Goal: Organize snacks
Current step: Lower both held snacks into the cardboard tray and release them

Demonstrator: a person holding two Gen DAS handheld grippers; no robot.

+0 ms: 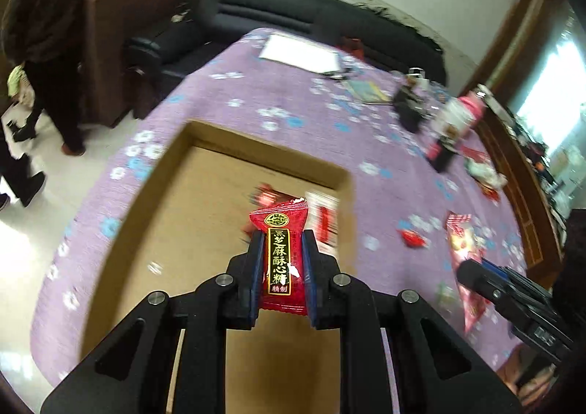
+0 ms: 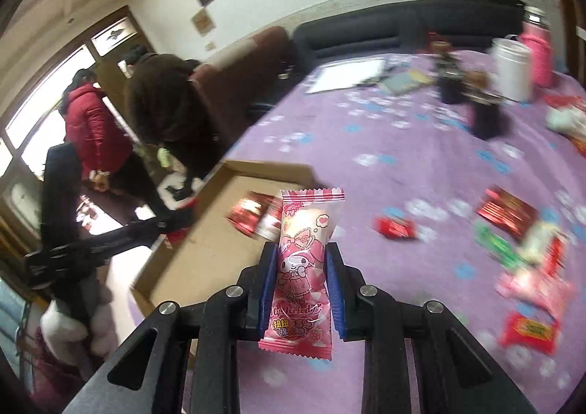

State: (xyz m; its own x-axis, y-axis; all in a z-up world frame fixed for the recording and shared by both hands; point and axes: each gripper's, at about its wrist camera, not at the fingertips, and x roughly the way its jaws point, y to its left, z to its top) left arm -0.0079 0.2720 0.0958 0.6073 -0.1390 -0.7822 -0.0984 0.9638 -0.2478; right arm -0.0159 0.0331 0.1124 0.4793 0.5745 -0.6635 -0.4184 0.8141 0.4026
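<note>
Left gripper (image 1: 282, 260) jaws clamped on red candy (image 1: 279, 252), long axis pointing away, over the box (image 1: 146, 201). Right gripper (image 2: 301, 282) clamps pink snack (image 2: 302, 267) likewise, near box's right edge. Loose snacks (image 2: 507, 210) on counter (image 2: 421, 172) blurred, labels unreadable.

Daylit room, window (image 2: 40, 113) glare, heavy motion blur, fisheye-bent edges, corners perhaps vignetted
</note>
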